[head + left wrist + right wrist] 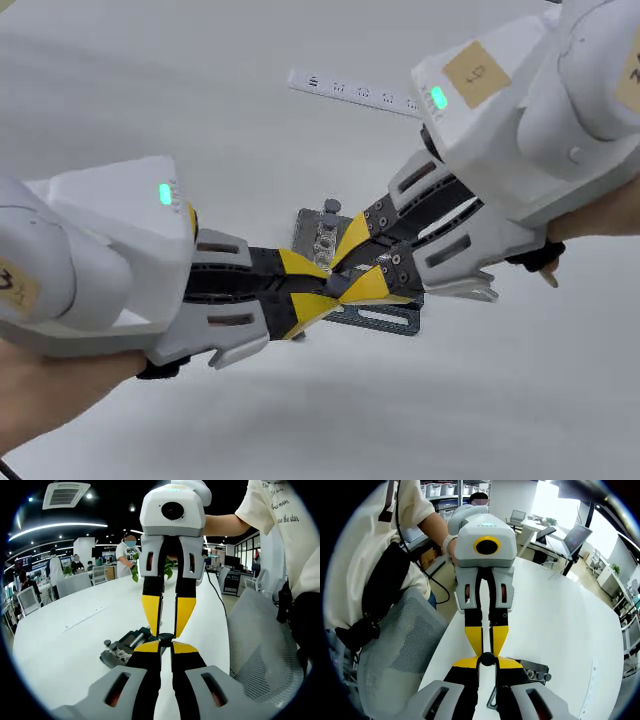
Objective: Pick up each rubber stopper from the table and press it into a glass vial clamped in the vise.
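A small dark rubber stopper [488, 659] sits where the two grippers meet tip to tip. In the head view my left gripper [318, 290] comes in from the lower left and my right gripper [352, 280] from the upper right, their yellow fingertips crossing just above the vise [312, 228]. Both pairs of jaws are closed down on the stopper [165, 637]. The dark metal vise [131, 641] rests on the white table below the tips, with clear glass vials [325, 240] clamped in it. The vise [536, 671] also appears behind my right jaws.
A white power strip [350, 92] lies on the table beyond the vise. A grey mesh chair [265, 645] stands beside the table edge near the person's body. People stand in the office far behind [129, 555].
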`<action>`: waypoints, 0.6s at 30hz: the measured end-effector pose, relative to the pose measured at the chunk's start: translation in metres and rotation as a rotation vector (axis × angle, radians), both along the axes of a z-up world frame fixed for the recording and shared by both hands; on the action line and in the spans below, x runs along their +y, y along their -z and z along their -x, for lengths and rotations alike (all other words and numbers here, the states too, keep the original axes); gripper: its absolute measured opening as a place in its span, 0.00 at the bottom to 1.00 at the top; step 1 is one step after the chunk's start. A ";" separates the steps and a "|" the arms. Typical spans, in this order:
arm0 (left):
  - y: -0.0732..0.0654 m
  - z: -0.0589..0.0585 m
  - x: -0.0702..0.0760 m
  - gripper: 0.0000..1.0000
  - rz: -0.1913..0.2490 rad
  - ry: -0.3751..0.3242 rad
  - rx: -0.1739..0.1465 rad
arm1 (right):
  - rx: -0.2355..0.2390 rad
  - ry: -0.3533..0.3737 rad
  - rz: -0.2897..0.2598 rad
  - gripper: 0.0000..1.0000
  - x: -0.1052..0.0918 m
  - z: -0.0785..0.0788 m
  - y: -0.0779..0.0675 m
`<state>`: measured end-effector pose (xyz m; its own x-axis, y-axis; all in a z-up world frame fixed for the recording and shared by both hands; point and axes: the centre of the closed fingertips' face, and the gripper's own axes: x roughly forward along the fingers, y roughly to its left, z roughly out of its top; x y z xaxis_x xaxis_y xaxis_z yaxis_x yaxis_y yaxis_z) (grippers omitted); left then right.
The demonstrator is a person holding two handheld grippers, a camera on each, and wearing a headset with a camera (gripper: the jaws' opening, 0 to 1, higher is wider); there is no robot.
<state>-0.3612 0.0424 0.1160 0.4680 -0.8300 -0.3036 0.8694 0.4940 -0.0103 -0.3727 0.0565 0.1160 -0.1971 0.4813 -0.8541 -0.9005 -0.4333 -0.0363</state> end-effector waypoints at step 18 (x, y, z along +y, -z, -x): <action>0.006 0.002 -0.003 0.04 0.027 -0.003 0.020 | 0.010 -0.020 0.034 0.06 -0.004 0.000 0.006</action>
